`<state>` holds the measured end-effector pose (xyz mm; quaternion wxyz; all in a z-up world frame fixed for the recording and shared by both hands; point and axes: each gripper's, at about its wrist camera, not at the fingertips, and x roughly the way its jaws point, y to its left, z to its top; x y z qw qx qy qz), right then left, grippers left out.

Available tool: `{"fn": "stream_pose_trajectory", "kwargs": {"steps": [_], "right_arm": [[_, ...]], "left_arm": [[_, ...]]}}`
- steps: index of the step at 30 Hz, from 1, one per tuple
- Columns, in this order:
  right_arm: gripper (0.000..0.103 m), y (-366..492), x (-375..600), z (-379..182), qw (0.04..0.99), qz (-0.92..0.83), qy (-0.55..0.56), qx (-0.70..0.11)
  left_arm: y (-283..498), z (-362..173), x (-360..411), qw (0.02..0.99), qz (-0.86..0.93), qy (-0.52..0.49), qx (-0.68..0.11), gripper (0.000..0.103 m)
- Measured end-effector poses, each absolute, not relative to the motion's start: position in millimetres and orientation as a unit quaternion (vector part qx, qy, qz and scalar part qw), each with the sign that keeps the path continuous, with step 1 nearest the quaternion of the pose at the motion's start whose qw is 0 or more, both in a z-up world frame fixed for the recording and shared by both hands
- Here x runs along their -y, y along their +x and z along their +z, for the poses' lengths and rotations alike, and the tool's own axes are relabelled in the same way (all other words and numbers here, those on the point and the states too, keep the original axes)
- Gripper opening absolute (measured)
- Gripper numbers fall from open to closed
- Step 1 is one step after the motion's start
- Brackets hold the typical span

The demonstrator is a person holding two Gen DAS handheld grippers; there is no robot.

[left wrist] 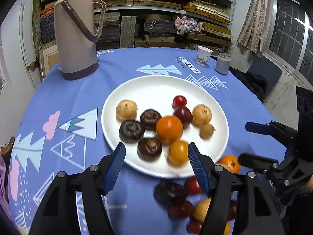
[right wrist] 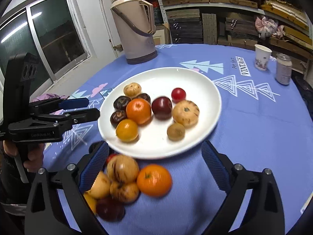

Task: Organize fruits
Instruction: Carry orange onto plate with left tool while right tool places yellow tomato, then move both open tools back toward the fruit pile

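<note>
Fruits (right wrist: 137, 109) lay in two groups on the blue patterned tablecloth (right wrist: 254, 121): about ten sat on the white plate (right wrist: 195, 78), and a blurred loose heap (right wrist: 121, 182) rested on the cloth just off the plate's near rim. Both grippers angled down toward the table from the near side. The left gripper (left wrist: 156, 156) had its blue ribbed fingers (left wrist: 115, 164) spread with nothing pinched between them; in its own view they straddled the plate's near edge, with a yellow-orange fruit (left wrist: 178, 152) just inside the right finger at about 1 o'clock from the gap. The right gripper (right wrist: 154, 164) stood wide apart and held nothing; in its view a loose orange (right wrist: 154, 180) lay on the cloth between the fingers, touching neither pad, and the rest of the heap crowded against the left finger at about 8 o'clock. A hand (right wrist: 33, 156) gripped the left tool's handle at the left edge of that view. The fruits were round, so no long axis showed; the plated orange (right wrist: 138, 110) had its stem end facing up, as did the dark flat ones (left wrist: 132, 131). Beyond the plate at 11 o'clock stood a beige thermos (left wrist: 76, 39), with a paper cup (left wrist: 203, 55) and a can (left wrist: 223, 62) near each other at 1 o'clock.
</note>
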<state>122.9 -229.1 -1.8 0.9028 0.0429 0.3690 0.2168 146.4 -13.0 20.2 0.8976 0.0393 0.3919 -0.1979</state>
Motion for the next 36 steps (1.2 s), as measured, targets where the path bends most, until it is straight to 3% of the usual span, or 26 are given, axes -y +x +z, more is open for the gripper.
{"fn": "stream_pose_trajectory", "kwargs": {"steps": [5, 27, 29, 31, 36], "right_arm": [[0.095, 97, 232, -5, 0.904, 0.211, 0.035, -0.371], [0.096, 32, 216, -21, 0.894, 0.232, 0.015, -0.383], [0.097, 32, 214, -24, 0.894, 0.227, 0.010, -0.386], [0.097, 33, 212, -27, 0.894, 0.222, 0.005, -0.390], [0.097, 37, 212, -32, 0.892, 0.213, 0.004, -0.398]], "left_arm": [[124, 15, 7, 0.895, -0.198, 0.039, -0.398, 0.073], [52, 0, -2, 0.887, -0.194, 0.036, -0.418, 0.073], [50, 0, 0, 0.886, -0.190, 0.039, -0.421, 0.075], [47, -1, 3, 0.886, -0.180, 0.046, -0.425, 0.087], [41, -6, 8, 0.883, -0.184, 0.054, -0.429, 0.087]]}}
